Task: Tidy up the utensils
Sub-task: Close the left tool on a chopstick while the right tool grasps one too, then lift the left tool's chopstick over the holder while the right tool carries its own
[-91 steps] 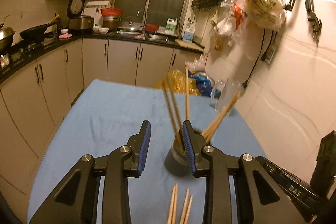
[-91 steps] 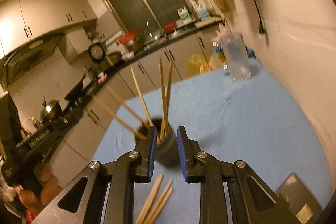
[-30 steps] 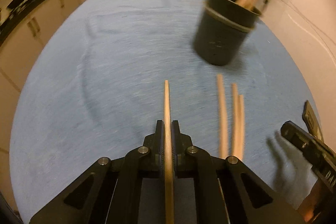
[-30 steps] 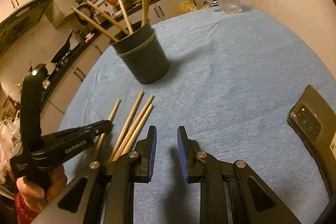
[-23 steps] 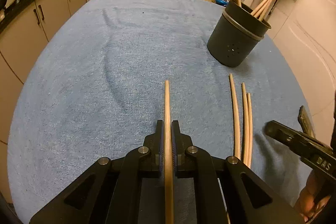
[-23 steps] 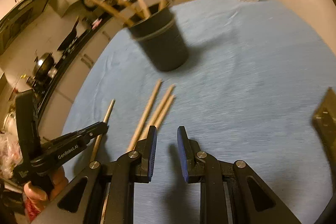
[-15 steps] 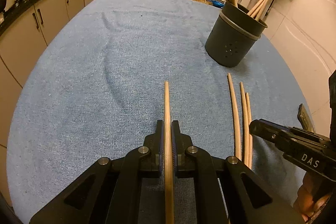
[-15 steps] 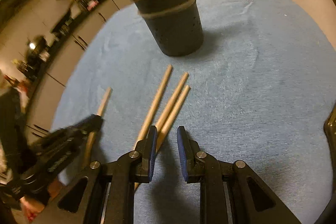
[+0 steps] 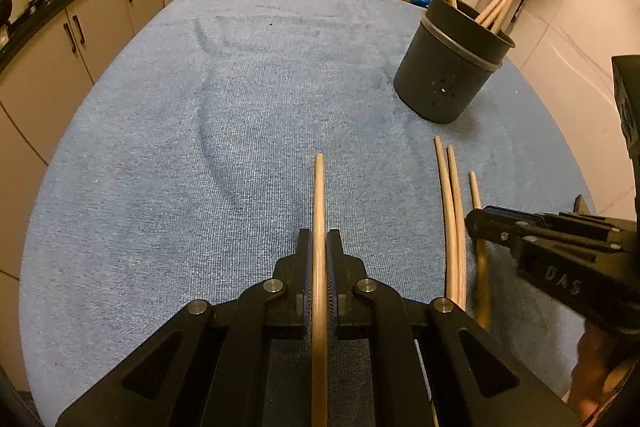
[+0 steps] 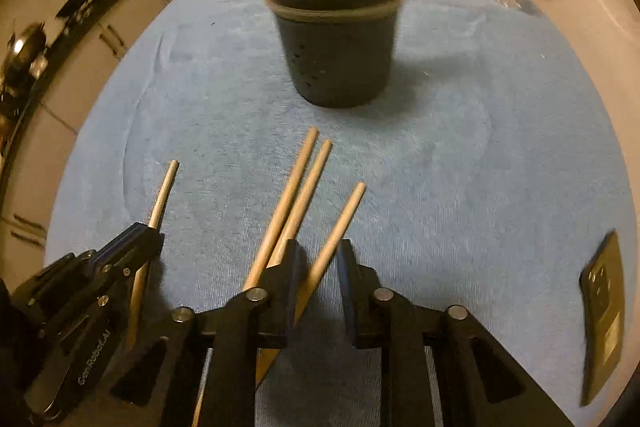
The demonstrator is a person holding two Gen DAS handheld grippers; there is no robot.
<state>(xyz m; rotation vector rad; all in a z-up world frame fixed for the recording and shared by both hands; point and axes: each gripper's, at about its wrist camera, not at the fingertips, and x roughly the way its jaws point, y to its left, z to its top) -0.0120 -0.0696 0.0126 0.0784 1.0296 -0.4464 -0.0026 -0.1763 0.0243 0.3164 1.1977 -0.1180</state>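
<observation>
Left wrist view: your left gripper [image 9: 319,267] is clenched on one chopstick [image 9: 319,211] above the blue-clothed counter [image 9: 160,147]. The holder [image 9: 448,75] stands far right; a pair [image 9: 450,211] lies near right.

Right wrist view: your right gripper [image 10: 318,267] has been closing around a loose stick [image 10: 338,227], pads not visibly pressing. The holder stands beyond; a phone [image 10: 604,311] lies near right.

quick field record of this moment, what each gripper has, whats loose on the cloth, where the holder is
left gripper: shut on one chopstick
right gripper: jaws just closing around a single chopstick, gap still visible
loose chopsticks: pair lying on the blue cloth, beside the right gripper
holder: dark cup, upright, holding chopsticks
phone: on cloth
</observation>
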